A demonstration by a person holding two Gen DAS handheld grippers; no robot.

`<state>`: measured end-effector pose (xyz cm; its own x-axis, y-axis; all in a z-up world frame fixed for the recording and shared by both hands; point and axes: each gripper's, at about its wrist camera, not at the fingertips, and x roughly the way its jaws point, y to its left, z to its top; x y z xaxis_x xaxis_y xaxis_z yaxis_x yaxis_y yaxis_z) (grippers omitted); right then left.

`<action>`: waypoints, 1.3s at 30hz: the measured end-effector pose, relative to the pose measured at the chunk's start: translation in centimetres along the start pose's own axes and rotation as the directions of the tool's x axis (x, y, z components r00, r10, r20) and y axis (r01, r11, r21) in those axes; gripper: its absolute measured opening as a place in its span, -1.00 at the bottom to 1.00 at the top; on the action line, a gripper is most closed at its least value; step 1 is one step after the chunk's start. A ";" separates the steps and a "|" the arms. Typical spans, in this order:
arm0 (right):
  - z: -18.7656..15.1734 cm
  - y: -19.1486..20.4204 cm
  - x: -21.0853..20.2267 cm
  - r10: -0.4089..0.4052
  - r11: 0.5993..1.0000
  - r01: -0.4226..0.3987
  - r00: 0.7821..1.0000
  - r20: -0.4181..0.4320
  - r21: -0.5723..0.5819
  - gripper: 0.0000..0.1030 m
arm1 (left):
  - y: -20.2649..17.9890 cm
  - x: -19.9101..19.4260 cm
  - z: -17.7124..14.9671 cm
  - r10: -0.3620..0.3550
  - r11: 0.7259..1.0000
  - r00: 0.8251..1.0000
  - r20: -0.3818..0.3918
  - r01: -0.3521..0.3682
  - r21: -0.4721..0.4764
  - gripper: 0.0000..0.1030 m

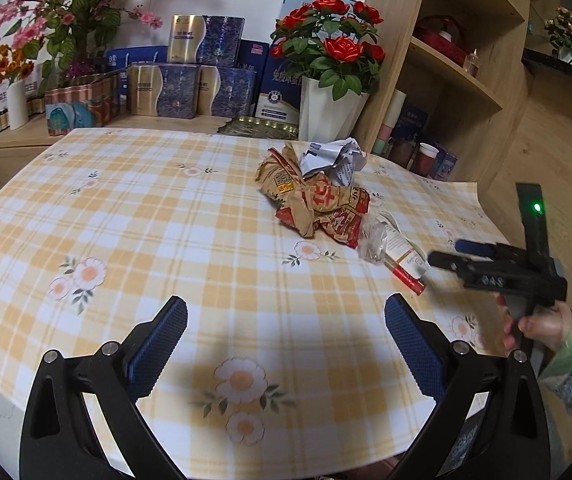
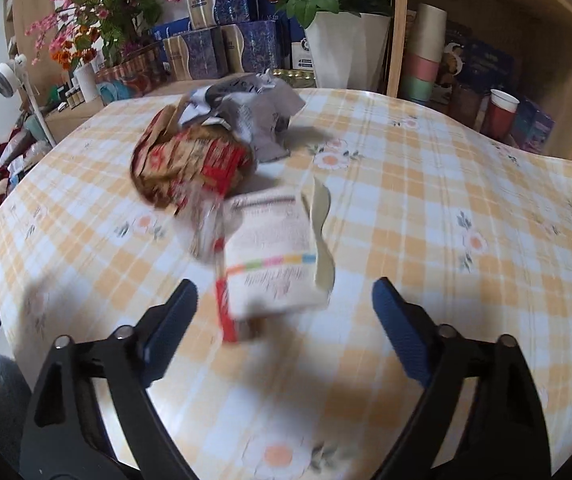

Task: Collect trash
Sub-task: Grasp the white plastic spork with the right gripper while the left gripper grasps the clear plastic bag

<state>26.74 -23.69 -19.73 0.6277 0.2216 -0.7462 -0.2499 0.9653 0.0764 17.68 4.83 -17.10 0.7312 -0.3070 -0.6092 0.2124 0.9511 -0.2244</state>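
Bench (image 1: pixel 166 208): covered with a yellow-and-white checked cloth printed with flowers.

Trash, grouped toward the far right of the bench:
- crumpled brown and red paper bag (image 1: pixel 318 204), largest piece;
- crumpled white printed paper (image 1: pixel 334 158), touching the bag on its far side;
- clear plastic wrapper (image 1: pixel 372 242), against the bag's near edge;
- flattened white carton with a red edge (image 1: pixel 404 262), beside the wrapper, nearest the right tool.

Left tool (image 1: pixel 286 334): fingers wide apart, nothing between them, over bare cloth, well short of the trash.

Right tool (image 2: pixel 284 308): fingers apart, gripping nothing, the carton just ahead of the tips; picture blurred. A hand (image 1: pixel 534 326) in a grey-green sleeve holds it.

White pot of red roses (image 1: pixel 328 108): behind the bench.
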 end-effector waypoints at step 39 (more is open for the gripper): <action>2.7 -3.5 7.2 -0.055 0.998 0.057 0.996 -0.071 0.013 -0.28 | -9.6 18.2 4.6 -0.137 0.983 0.969 -0.208 0.159 0.095 0.07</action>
<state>34.11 -25.15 -23.60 0.5865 0.1573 -0.7945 -0.2044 0.9780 0.0427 31.97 -9.70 -22.54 0.5445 -0.4349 -0.7172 0.3866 0.8889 -0.2456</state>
